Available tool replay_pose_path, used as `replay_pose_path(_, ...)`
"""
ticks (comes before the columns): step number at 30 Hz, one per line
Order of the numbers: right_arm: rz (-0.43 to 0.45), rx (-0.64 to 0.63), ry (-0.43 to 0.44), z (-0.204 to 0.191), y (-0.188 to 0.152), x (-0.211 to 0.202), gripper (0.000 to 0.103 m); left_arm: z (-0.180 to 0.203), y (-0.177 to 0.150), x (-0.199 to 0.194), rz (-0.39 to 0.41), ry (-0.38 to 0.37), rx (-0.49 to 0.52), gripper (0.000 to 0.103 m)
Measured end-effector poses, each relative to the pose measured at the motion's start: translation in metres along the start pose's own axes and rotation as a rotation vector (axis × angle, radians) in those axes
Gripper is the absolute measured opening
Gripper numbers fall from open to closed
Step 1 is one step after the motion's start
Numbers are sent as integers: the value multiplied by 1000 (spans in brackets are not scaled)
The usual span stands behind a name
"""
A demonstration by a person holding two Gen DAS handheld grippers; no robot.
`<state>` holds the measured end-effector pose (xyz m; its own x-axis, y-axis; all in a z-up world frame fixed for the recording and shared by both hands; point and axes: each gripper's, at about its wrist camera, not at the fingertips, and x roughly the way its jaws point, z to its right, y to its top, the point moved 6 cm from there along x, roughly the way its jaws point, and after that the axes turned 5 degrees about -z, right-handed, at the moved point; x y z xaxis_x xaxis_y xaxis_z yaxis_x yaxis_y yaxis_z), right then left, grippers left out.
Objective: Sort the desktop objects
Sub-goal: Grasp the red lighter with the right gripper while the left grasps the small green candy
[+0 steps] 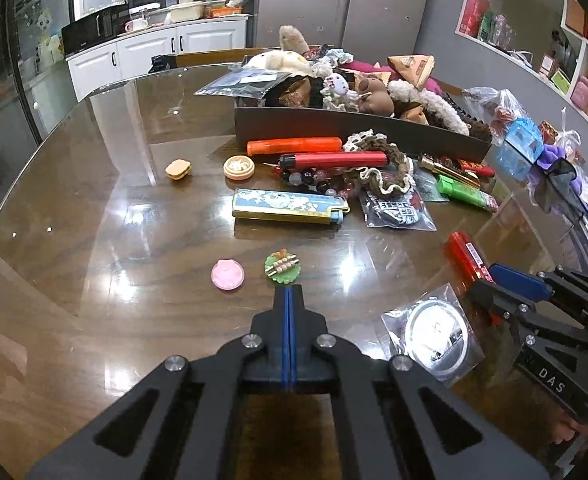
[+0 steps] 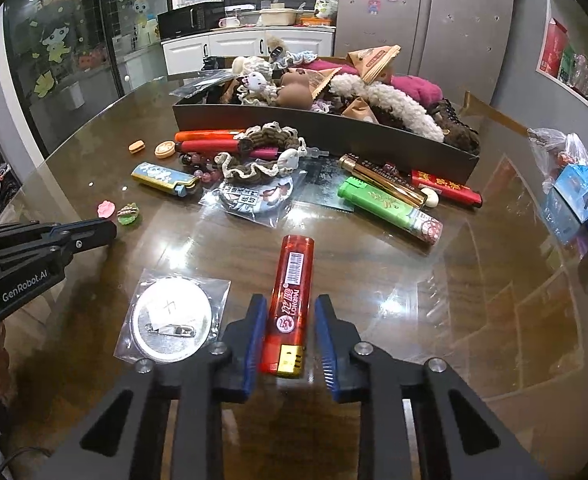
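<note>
My right gripper (image 2: pixel 290 308) is open, its two blue pads either side of a large red lighter (image 2: pixel 290 304) that lies on the glass-topped table; the pads do not touch it. The same red lighter (image 1: pixel 467 258) shows in the left wrist view, with the right gripper (image 1: pixel 490 280) around it. My left gripper (image 1: pixel 289 292) is shut and empty, just short of a green round food eraser (image 1: pixel 283 267) and a pink round one (image 1: pixel 227 275). The left gripper (image 2: pixel 110 228) also shows in the right wrist view.
A bagged silver pin badge (image 2: pixel 172 318) lies left of the red lighter. Beyond are a blue lighter (image 2: pixel 165 179), a green lighter (image 2: pixel 390 208), a gold lighter (image 2: pixel 382 180), beads, scrunchies and a dark box (image 2: pixel 322 128) full of plush toys. A plastic bag (image 2: pixel 566 168) sits right.
</note>
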<state>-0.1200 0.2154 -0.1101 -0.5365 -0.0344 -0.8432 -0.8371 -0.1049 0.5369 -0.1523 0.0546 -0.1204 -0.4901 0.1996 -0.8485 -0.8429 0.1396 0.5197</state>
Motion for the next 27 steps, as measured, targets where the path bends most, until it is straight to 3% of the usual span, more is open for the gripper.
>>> replay_pose_path(8,3,-4,8,2,-1,-2,25,0,6,3,4,10,-2,5)
replay_pose_path(10,3,-5,9,2,-1,-2,25,0,9,5,5,21,1,20)
replay_pose_path(11,3,-6,10,2,-1,-2,25,-1,10,5,6,30,0,40)
replay_pose_path(13,3,-7,10,2,-1,-2,25,-2,12,6,13,50,-2,63)
replay_pose_path(21,2,-8,13,4,-1,-1,25,0,18,13,13,43,20,60)
replay_pose_path(22,2,-9,14,4,-1,-1,25,0,19,14,16,34,25,57)
replay_pose_path(24,3,-9,16,5,-1,-1,25,2,20,14,20,46,39,31)
replay_pose_path(25,3,-9,16,5,-1,-1,25,3,20,14,21,43,50,23)
replay_pose_path(27,3,-8,16,5,-1,-1,25,6,21,14,20,7,56,20)
